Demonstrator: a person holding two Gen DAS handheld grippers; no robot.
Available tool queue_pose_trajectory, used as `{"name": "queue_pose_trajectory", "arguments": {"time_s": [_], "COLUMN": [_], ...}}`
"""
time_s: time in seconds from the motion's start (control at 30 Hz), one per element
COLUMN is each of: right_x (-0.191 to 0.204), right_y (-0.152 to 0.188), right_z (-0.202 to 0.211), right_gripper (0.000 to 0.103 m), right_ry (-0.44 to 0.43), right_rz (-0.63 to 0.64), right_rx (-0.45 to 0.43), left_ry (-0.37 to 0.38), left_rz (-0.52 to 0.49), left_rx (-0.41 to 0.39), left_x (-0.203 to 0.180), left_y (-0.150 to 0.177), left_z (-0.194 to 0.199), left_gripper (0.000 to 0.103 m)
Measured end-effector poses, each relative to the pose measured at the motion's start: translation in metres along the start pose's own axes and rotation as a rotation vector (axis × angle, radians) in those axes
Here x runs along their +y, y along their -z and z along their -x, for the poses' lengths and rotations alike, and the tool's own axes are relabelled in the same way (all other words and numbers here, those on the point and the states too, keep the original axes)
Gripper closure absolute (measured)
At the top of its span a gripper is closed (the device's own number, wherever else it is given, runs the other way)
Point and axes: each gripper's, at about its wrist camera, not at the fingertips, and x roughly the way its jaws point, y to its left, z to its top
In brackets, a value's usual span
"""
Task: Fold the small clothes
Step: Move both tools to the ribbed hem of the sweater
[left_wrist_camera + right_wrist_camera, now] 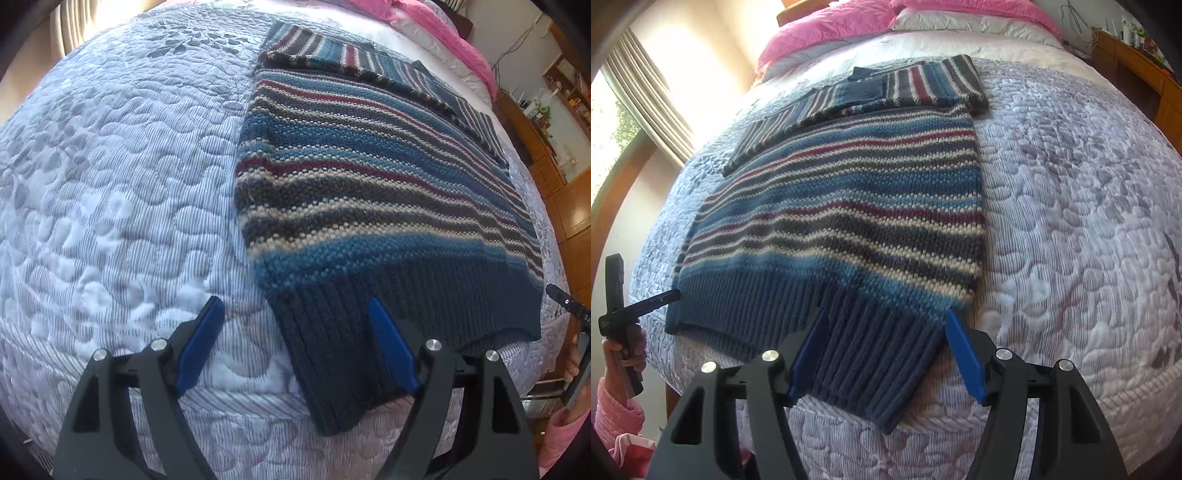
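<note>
A striped sweater (842, 206) lies flat on the bed (1071, 206), its sleeves folded across the top. Both grippers, left (295, 314) and right (884, 328), hover at its ribbed hem (868, 354), fingers (391, 347) spread and grasping nothing.

Quilted bedspread (1071, 192), pink pillows (827, 26), window blinds (653, 92), wooden dresser (532, 140).

Right gripper (886, 350) spread wide over striped sweater (842, 206) hem; sleeve folded across; quilted bedspread (1071, 206) beneath.
</note>
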Motion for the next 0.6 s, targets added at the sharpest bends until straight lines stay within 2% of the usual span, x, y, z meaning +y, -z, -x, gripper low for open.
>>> {"name": "queue_pose_trajectory", "arguments": {"time_s": [0.17,0.3,0.6], "right_x": [-0.005,-0.013,-0.028], "right_y": [0.021,0.034,0.041], "right_z": [0.001,0.003,-0.01], "right_gripper": [0.037,0.037,0.04], "right_ry": [0.0,-0.023,-0.075], "right_rz": [-0.048,-0.094,-0.175], "right_rx": [0.027,0.047,0.1], "left_ry": [0.023,0.075,0.102], "left_rz": [-0.001,0.015,0.052], "left_rx": [-0.002,0.001,0.008], "left_x": [-0.003,-0.007,-0.006], "left_y": [0.011,0.016,0.021], "left_z": [0.005,0.007,0.004], "left_gripper": [0.022,0.022,0.022]}}
